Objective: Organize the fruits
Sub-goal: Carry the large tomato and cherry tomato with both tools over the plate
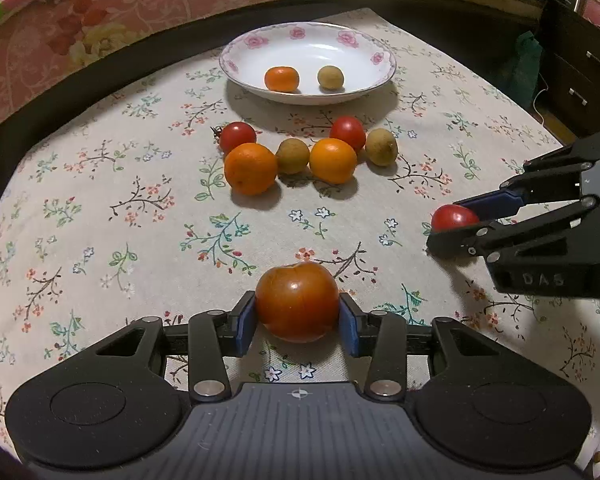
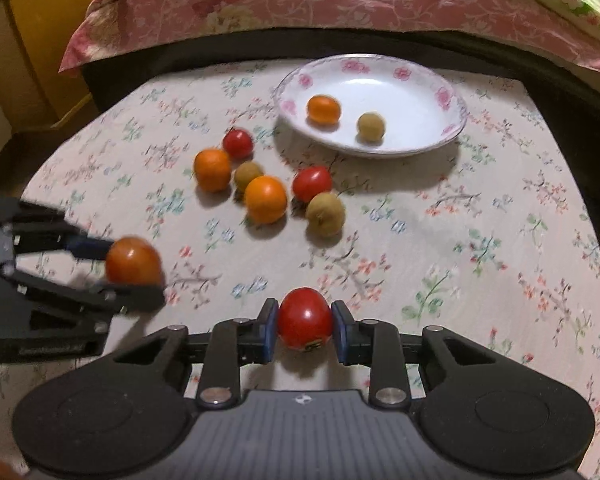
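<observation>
Looking along my left gripper (image 1: 298,322), I see its blue pads closed against the two sides of a brownish-orange tomato (image 1: 297,301), which hides the tablecloth (image 1: 100,208) just beyond it; whether the fruit rests on the cloth or is lifted I cannot tell. My right gripper (image 2: 305,327) is pinched on a smaller red tomato (image 2: 305,317), whose underside is cut off by the gripper body. In the left view that same tomato is half covered by the right gripper's dark near finger. The right wrist view is smeared by blur, so the left gripper at its left edge is soft. Far across the flowered cloth sits a white plate (image 1: 256,46) with pink roses on its rim, holding a small orange (image 1: 281,79) and a tan longan (image 1: 331,77), apart from each other. Nearer than the plate lies a cluster: two cherry tomatoes (image 1: 238,136) at the far side, two oranges (image 1: 251,168) in front, and two more longans (image 1: 292,155), one wedged between the oranges, the other at the right end. A floral quilt (image 1: 100,12) runs behind the table, its edges cropped.
</observation>
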The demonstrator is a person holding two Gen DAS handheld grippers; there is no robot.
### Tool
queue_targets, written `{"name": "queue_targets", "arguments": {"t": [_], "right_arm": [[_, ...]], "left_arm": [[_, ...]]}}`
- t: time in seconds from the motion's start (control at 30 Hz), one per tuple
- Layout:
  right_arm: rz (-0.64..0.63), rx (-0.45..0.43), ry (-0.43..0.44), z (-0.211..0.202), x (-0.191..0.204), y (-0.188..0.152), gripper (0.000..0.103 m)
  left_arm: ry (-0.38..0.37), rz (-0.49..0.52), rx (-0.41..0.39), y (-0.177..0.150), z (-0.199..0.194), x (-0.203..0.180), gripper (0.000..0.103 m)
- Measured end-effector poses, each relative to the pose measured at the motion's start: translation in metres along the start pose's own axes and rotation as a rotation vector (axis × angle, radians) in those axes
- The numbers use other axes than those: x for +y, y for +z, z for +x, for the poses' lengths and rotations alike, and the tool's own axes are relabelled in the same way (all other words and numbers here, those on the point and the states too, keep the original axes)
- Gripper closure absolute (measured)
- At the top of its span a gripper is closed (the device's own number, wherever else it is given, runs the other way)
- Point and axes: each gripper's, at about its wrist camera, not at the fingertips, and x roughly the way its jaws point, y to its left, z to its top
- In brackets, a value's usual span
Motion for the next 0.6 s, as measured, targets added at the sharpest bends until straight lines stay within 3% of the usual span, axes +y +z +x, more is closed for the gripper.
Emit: {"name": "queue_targets", "arguments": {"t": [0.1, 0.37, 0.6], "right_arm": [[-0.028, 0.01, -0.008, 0.0032, 0.0081, -0.0052, 0.074], [-0.06, 0.01, -0.009, 0.0043, 0.0096, -0.0051, 0.072], [-0.036, 0.014, 0.008, 0.0015, 0.0034, -0.0066, 0.069]], "left_arm": [[0.004, 0.014, -0.003, -0.0006, 0.0, -0.0011, 0.051], [0.007, 0.016, -0.009, -0.0002, 0.0002, -0.0001, 0.032], [0.01, -0.003, -0.001, 0.0004, 0.0024, 0.0021, 0.036]]}}
